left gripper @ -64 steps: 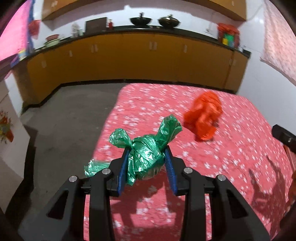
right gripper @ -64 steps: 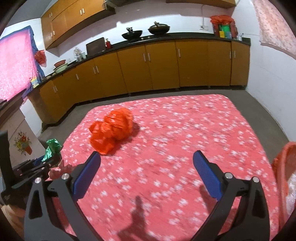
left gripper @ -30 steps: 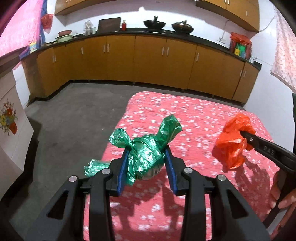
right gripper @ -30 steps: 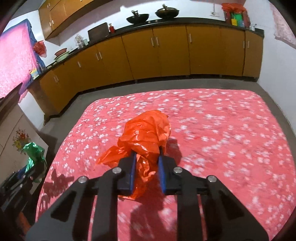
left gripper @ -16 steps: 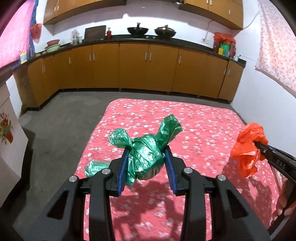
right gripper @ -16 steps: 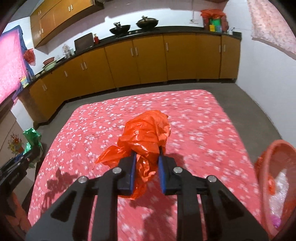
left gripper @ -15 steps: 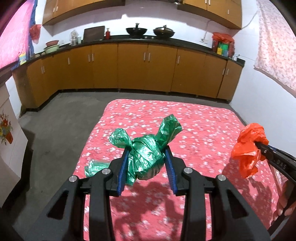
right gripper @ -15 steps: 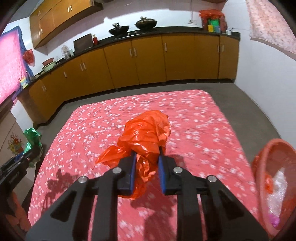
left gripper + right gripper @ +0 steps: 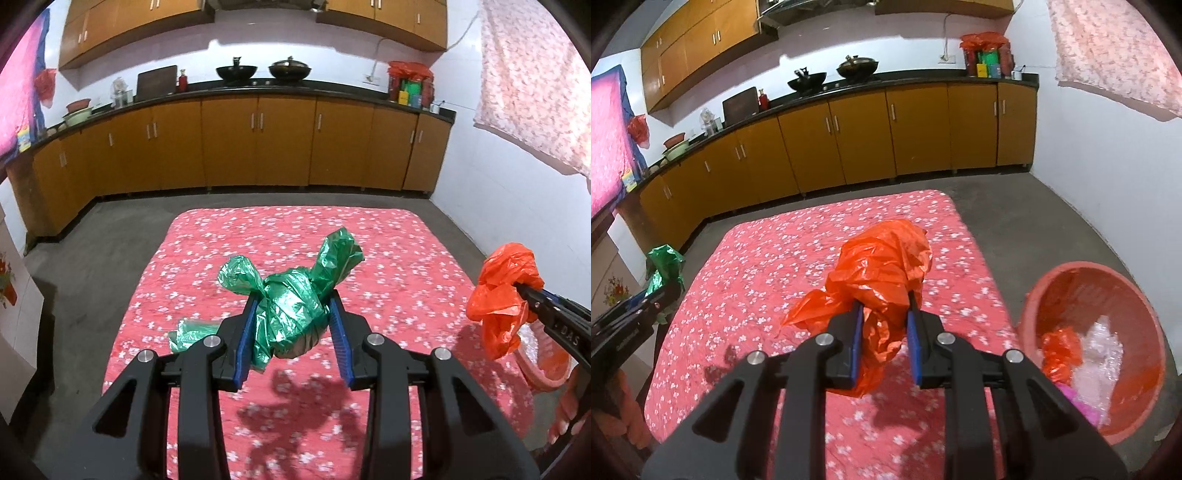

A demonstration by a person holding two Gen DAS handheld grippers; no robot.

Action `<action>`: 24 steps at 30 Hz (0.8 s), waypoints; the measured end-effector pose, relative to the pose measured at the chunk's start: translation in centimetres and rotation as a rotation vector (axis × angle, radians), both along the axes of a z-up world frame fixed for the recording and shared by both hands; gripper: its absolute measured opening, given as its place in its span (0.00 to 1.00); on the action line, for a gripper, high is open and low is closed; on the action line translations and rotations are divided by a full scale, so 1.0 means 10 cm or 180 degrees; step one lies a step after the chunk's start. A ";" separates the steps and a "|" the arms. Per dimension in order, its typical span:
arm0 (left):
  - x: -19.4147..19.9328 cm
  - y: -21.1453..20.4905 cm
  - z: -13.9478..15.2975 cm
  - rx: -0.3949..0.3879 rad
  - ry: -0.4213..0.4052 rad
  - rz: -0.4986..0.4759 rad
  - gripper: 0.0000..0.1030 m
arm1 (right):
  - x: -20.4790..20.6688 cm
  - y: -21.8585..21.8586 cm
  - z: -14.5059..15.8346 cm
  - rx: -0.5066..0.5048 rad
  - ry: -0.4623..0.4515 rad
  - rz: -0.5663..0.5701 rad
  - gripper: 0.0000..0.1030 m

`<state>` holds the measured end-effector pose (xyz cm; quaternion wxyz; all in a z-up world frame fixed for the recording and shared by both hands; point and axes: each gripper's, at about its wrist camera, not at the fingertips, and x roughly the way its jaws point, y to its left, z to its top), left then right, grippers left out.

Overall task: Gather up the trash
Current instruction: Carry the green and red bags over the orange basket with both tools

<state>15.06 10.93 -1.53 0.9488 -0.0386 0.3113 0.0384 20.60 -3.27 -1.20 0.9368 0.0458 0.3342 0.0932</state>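
The left gripper (image 9: pixel 291 332) has its blue pads clamped on a crumpled green plastic bag (image 9: pixel 288 314), held up off the red floral cloth (image 9: pixel 288 236) below it. The right gripper (image 9: pixel 884 328) is pinched tight on an orange plastic bag (image 9: pixel 882 273), also in the air over that cloth. Just right of and below the right claw sits a red basin (image 9: pixel 1145 314) with some orange, white and pink trash inside. Yellow-brown kitchen cabinets (image 9: pixel 258 144) run along the wall ahead.

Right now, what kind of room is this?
Most likely a home kitchen: two woks sit on a dark countertop above a long run of wooden cabinets.
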 end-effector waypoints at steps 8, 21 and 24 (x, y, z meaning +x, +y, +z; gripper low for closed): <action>-0.02 -0.34 0.03 0.0052 0.0003 -0.0148 0.36 | -0.20 -0.31 0.06 -0.0014 -0.0065 -0.0107 0.20; 0.06 -0.95 0.00 0.0125 0.0052 -0.0468 0.36 | -0.42 -0.94 0.05 -0.0036 -0.0091 -0.0419 0.20; 0.07 -1.12 -0.03 0.0140 0.0069 -0.0554 0.37 | -0.48 -1.12 0.03 -0.0032 -0.0084 -0.0505 0.20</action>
